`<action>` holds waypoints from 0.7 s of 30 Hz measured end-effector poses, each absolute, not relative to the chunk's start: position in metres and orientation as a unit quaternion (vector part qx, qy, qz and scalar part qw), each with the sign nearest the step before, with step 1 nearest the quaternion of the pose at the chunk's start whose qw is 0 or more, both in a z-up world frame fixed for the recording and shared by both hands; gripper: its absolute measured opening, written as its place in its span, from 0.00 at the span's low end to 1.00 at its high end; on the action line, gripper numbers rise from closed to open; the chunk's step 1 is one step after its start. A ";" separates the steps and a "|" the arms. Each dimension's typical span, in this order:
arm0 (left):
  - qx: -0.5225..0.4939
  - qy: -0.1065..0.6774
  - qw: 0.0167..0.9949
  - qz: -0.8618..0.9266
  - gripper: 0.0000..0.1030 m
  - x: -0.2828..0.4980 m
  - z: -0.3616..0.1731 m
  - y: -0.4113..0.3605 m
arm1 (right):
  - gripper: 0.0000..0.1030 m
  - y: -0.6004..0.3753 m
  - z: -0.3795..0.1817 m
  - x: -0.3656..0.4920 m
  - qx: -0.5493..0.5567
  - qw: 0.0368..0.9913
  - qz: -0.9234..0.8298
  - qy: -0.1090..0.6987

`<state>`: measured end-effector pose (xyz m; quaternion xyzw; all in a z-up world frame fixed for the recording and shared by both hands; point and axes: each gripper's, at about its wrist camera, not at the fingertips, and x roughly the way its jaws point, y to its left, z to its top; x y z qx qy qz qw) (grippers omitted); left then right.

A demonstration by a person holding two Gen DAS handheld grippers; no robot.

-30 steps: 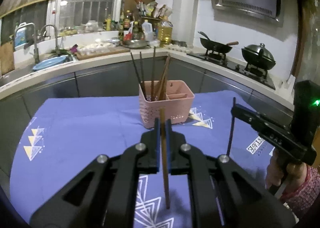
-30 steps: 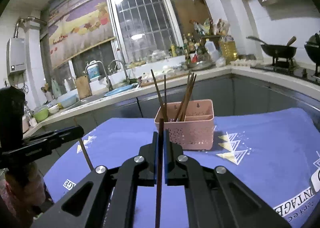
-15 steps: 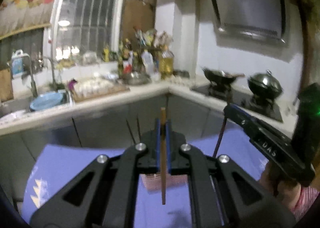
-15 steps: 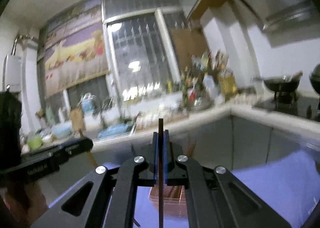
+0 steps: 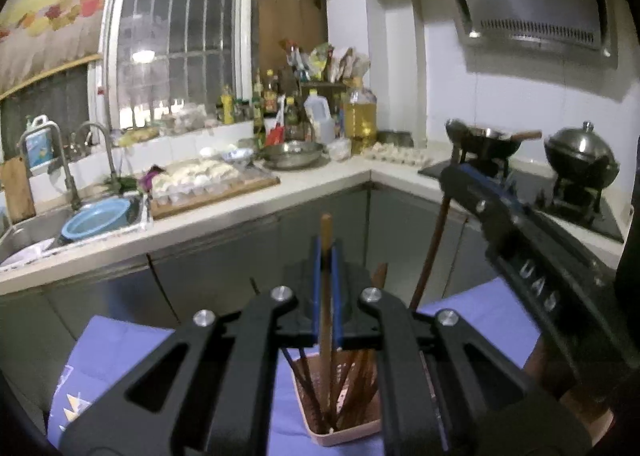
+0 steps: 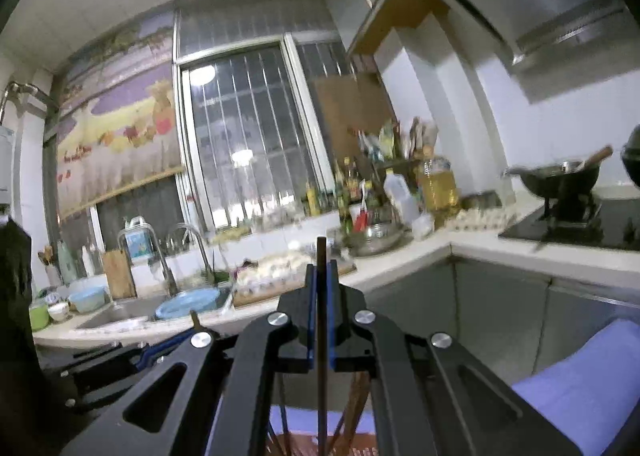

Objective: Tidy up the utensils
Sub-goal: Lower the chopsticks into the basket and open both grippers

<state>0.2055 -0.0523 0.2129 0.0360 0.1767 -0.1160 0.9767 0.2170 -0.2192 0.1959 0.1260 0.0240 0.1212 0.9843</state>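
In the left wrist view, the left gripper (image 5: 327, 296) stands at the lower centre of the frame with its jaws clamped on a light wooden chopstick (image 5: 326, 320). The stick is held near its upper half, so the long lower part hangs free and can go down into the pink holder (image 5: 340, 430), which is under it on the purple cloth (image 5: 120, 352) of the desk. Its long axis is almost upright, and its lower end is already among the other chopsticks (image 5: 356, 388) inside the holder. At the right of this frame, the right gripper (image 5: 452, 176) enters and carries a dark chopstick (image 5: 430, 256), which slopes down-left to the same holder. In the right wrist view, these jaws are closed tightly on that thin dark stick; it runs vertically, and its tip seems to be just over the holder, though the bottom edge is blurred.
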 end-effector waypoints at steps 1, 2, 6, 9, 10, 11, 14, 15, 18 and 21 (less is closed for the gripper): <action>0.036 0.183 0.976 -0.115 0.05 0.210 0.207 -0.053 | 0.05 -0.217 0.191 0.219 0.123 0.984 0.123 0.031; 0.036 0.189 0.975 -0.112 0.05 0.214 0.202 -0.052 | 0.05 -0.215 0.184 0.222 0.118 0.984 0.125 0.040; 0.032 0.235 0.965 -0.109 0.05 0.233 0.175 -0.051 | 0.05 -0.205 0.158 0.230 0.116 0.980 0.133 0.091; 0.019 0.273 0.955 -0.117 0.14 0.237 0.161 -0.046 | 0.07 -0.198 0.139 0.244 0.124 0.968 0.157 0.155; 0.016 0.280 0.953 -0.115 0.27 0.235 0.161 -0.043 | 0.09 -0.196 0.136 0.245 0.126 0.965 0.159 0.168; 0.011 0.275 0.955 -0.109 0.34 0.230 0.164 -0.039 | 0.11 -0.196 0.135 0.244 0.131 0.962 0.162 0.175; -0.001 0.242 0.965 -0.106 0.37 0.205 0.180 -0.027 | 0.29 -0.200 0.144 0.223 0.148 0.962 0.166 0.161; -0.004 0.234 0.966 -0.107 0.37 0.197 0.186 -0.023 | 0.30 -0.202 0.149 0.216 0.149 0.963 0.166 0.152; -0.022 0.205 0.972 -0.115 0.37 0.165 0.209 -0.010 | 0.31 -0.208 0.168 0.187 0.152 0.967 0.166 0.121; -0.040 0.177 0.975 -0.128 0.37 0.126 0.224 0.002 | 0.31 -0.220 0.182 0.148 0.179 0.964 0.172 0.095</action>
